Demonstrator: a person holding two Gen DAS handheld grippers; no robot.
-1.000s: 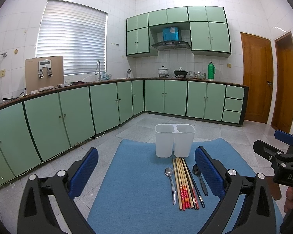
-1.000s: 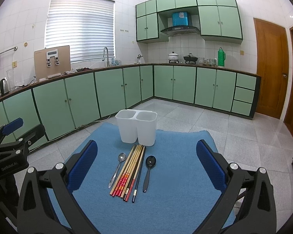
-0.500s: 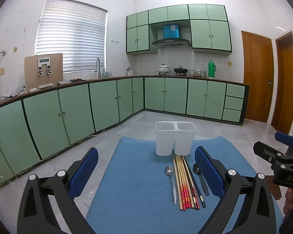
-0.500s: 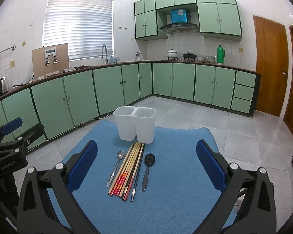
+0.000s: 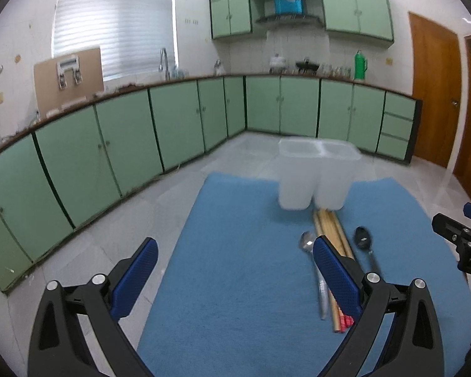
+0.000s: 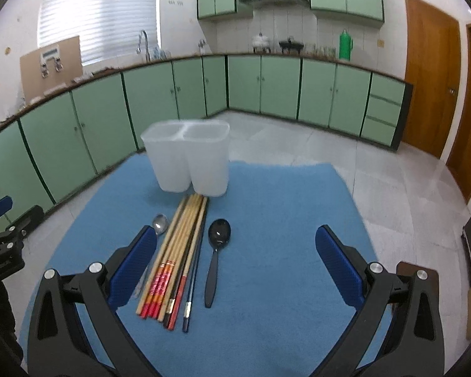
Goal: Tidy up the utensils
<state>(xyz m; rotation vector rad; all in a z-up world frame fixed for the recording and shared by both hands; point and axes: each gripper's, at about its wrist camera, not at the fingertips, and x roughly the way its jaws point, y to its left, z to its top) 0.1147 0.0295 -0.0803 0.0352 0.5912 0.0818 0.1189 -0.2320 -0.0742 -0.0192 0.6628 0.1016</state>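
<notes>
Left hand-held gripper (image 5: 235, 267): jaws spread wide, nothing between them. It hovers above the blue mat (image 5: 241, 267), touching nothing. Its right finger (image 5: 336, 276) covers part of the chopsticks (image 5: 329, 229) and the lower handle of the silver spoon (image 5: 307, 242) in the left wrist view.

Right hand-held gripper (image 6: 235, 267): jaws spread wide, nothing held. It hovers above the mat (image 6: 282, 220), over the utensils. Its left finger (image 6: 132, 270) hides most of the silver spoon's (image 6: 160, 223) handle.

Utensils: all lie flat on the mat, in a row, just in front of the white holder (image 6: 188, 157). The silver spoon lies leftmost. The chopsticks (image 6: 179, 251) form a bundle beside it, their far tips reaching the holder's base. The black spoon (image 6: 216, 251) lies to their right, apart from them, bowl toward the holder.

Holder: two compartments side by side, upright, at the far end of the mat. From both views, the insides of the compartments cannot be seen.

Visibility: the left wrist view is motion-blurred; the holder (image 5: 317, 176) and black spoon (image 5: 362, 238) are soft-edged there. The right gripper shows at that view's right edge, cut off. The left gripper shows at the left edge of the right wrist view, also cut off. The mat's near edge is hidden behind the gripper bodies.
</notes>
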